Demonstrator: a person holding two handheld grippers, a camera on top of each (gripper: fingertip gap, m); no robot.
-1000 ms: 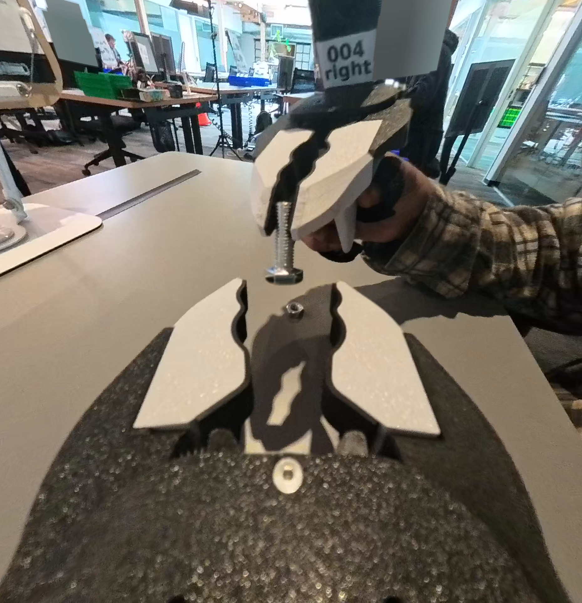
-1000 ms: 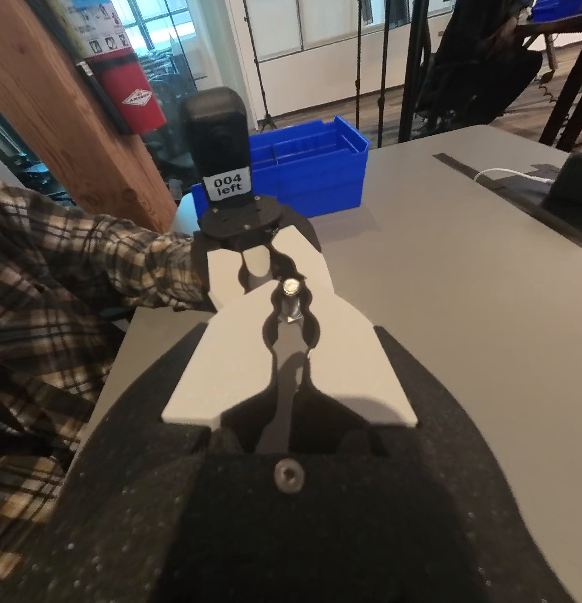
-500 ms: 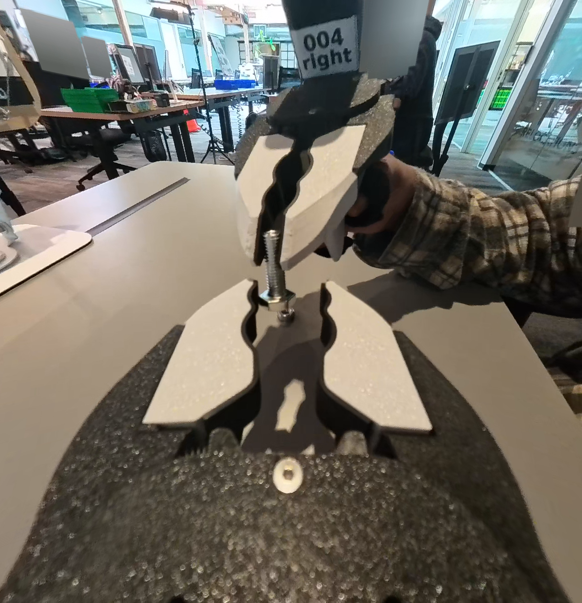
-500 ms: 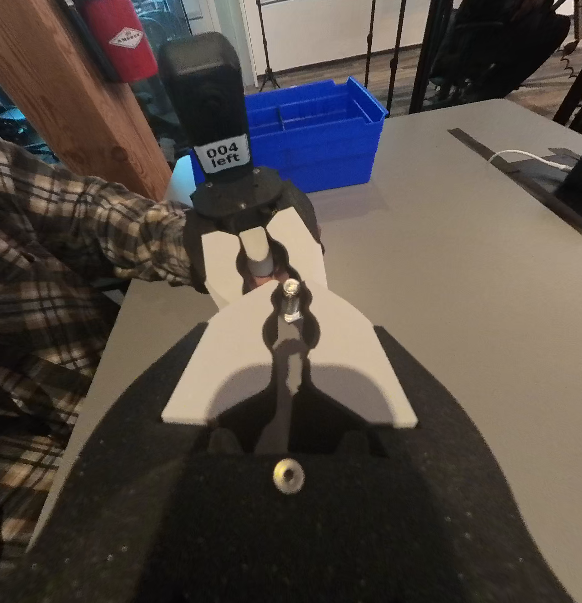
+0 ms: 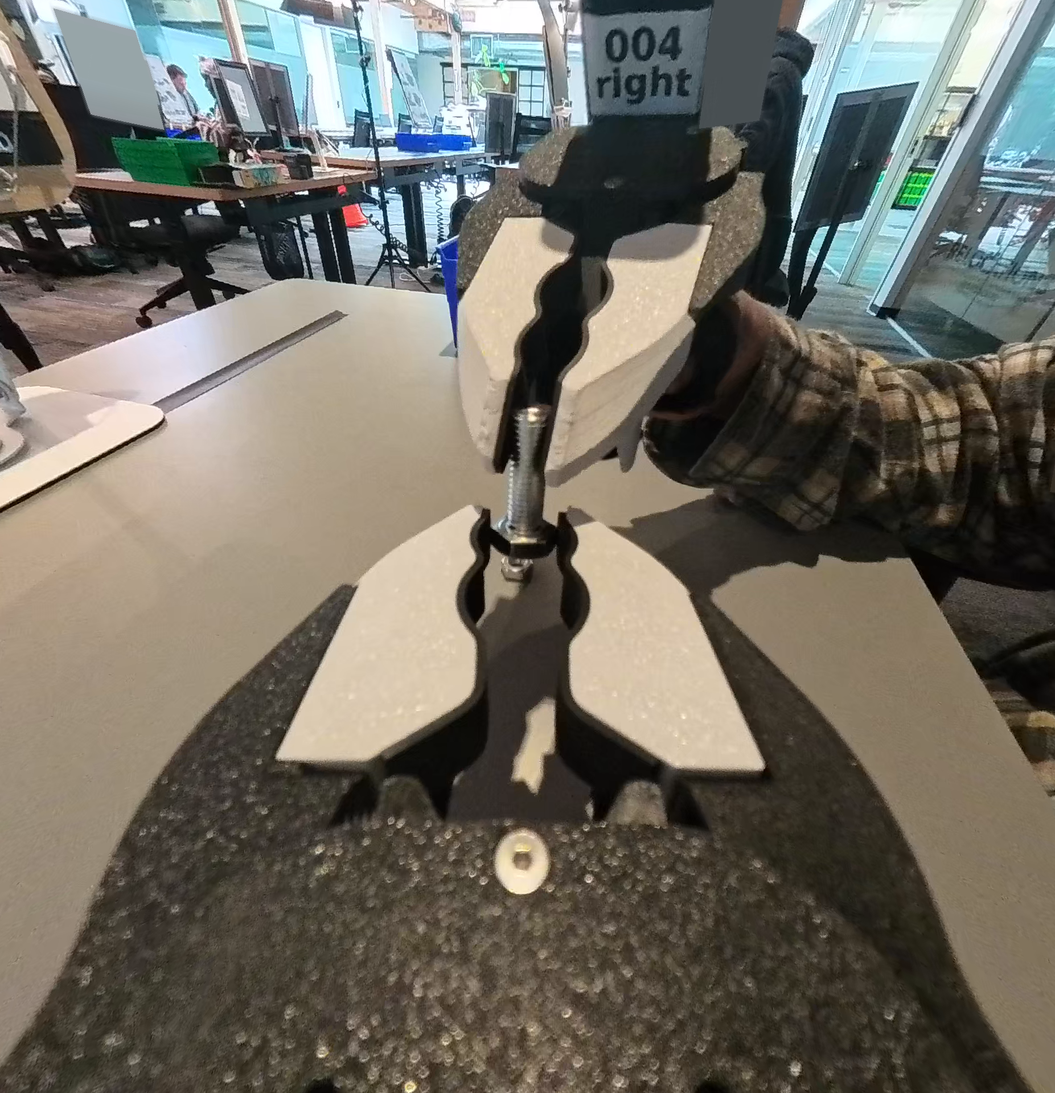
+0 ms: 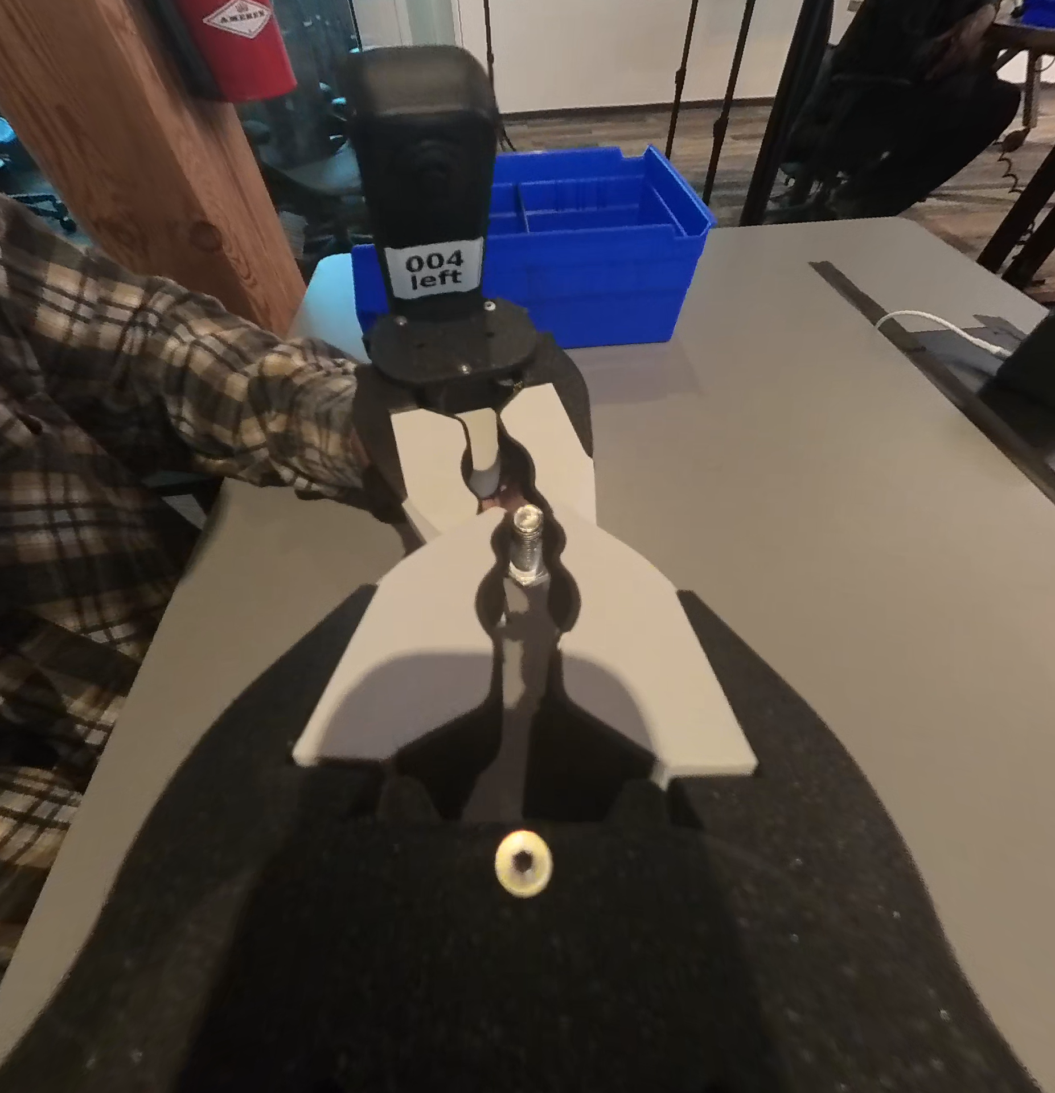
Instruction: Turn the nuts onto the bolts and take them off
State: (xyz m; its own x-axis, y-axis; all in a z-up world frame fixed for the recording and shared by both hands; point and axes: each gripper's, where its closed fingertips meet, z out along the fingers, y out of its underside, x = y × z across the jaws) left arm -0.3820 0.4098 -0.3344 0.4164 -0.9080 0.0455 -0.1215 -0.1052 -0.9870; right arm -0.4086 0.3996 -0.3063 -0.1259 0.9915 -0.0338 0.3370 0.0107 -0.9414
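Observation:
A silver bolt (image 5: 528, 473) stands upright, head down, just above the grey table (image 5: 217, 562). My right gripper (image 5: 528, 470) comes down from above and is shut on its threaded shank. In the right wrist view the bolt (image 6: 528, 547) sits between that gripper's (image 6: 528, 526) tips. My left gripper (image 5: 523, 526) has its tips closed on the bolt's hex head (image 5: 523, 537), and both pads touch it. A small nut (image 5: 516, 571) lies on the table right under the head, between my left fingers. In the right wrist view, the left gripper's fingers (image 6: 566, 449) have their tips hidden.
A blue bin (image 6: 602, 266) stands on the table behind the left gripper. A white base plate (image 5: 69, 437) lies at the far left of the table. A cable and a dark box (image 6: 1033, 366) are at the right edge. Plaid sleeves (image 5: 868, 426) reach in behind both grippers. My two grippers' fingertips are within a few centimetres of each other.
The right gripper brought the bolt down between my left fingers. The left fingers closed in from wide open onto the bolt's head. The nut stayed on the table.

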